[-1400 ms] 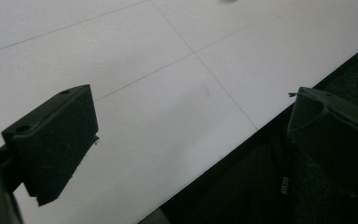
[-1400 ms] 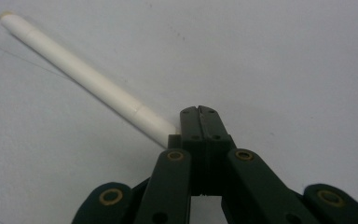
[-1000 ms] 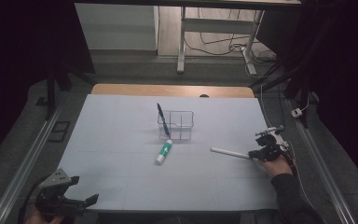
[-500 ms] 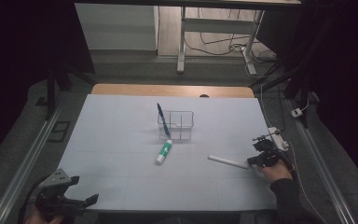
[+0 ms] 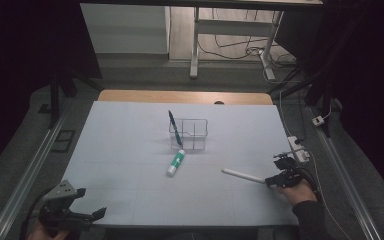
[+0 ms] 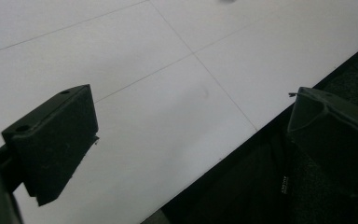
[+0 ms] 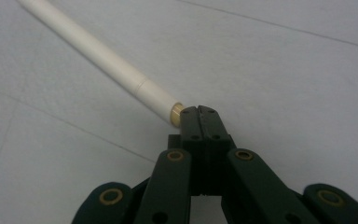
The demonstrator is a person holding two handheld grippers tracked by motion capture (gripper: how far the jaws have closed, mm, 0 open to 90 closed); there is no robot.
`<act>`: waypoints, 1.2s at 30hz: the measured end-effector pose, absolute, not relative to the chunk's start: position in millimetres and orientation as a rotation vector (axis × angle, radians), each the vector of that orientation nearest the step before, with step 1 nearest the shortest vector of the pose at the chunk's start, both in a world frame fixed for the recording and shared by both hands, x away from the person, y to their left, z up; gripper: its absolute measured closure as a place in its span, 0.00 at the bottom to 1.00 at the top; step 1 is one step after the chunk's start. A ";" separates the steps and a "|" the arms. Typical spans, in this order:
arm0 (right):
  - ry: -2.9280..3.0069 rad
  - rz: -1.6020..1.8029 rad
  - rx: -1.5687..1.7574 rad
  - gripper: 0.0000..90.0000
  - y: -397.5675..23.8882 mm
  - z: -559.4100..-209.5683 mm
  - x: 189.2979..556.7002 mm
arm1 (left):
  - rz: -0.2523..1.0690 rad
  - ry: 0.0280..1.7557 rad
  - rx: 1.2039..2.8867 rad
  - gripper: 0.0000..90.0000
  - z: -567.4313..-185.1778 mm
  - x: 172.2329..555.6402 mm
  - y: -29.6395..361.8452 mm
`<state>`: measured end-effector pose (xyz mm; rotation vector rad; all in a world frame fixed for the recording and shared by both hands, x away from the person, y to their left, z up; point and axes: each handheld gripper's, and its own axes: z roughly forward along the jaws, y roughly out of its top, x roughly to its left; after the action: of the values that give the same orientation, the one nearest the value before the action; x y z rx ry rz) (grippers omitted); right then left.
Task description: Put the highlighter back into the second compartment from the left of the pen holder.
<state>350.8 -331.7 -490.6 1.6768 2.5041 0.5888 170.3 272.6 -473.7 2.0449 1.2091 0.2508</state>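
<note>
High view: the right tongs are clamped on the end of a white pen low over the desk, likely bound next for the wire holder; the left tongs rest apart.

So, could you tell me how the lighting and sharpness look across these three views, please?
High view: the pale table sheet is lit evenly and the surroundings fall to black. Left gripper view: the black pads are soft, shadow beyond the sheet's edge. Right gripper view: the white pen is fairly sharp, without glare.

Pale blue table — wire basket, green-capped marker, white pen.
</note>
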 end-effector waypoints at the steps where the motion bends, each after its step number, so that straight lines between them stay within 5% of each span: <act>1: 2.510 0.594 1.674 0.99 -330.5 -490.8 350.0 | 0.252 1.209 2.046 0.02 -473.7 170.3 272.4; 19: 2.663 0.596 1.424 0.97 -292.6 -487.8 332.3 | 0.249 1.209 2.045 0.02 -473.8 170.6 272.6; 33: 2.846 0.705 1.011 0.24 -227.1 -484.3 298.4 | 0.248 1.210 2.045 0.02 -473.8 170.8 272.6; 36: 2.872 0.696 0.959 0.18 -212.3 -487.6 293.1 | 0.248 1.209 2.046 0.02 -473.9 170.9 272.6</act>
<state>293.1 -212.3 -487.6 0.9588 2.8723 0.6958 170.9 272.6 -473.9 2.0459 1.2095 0.2479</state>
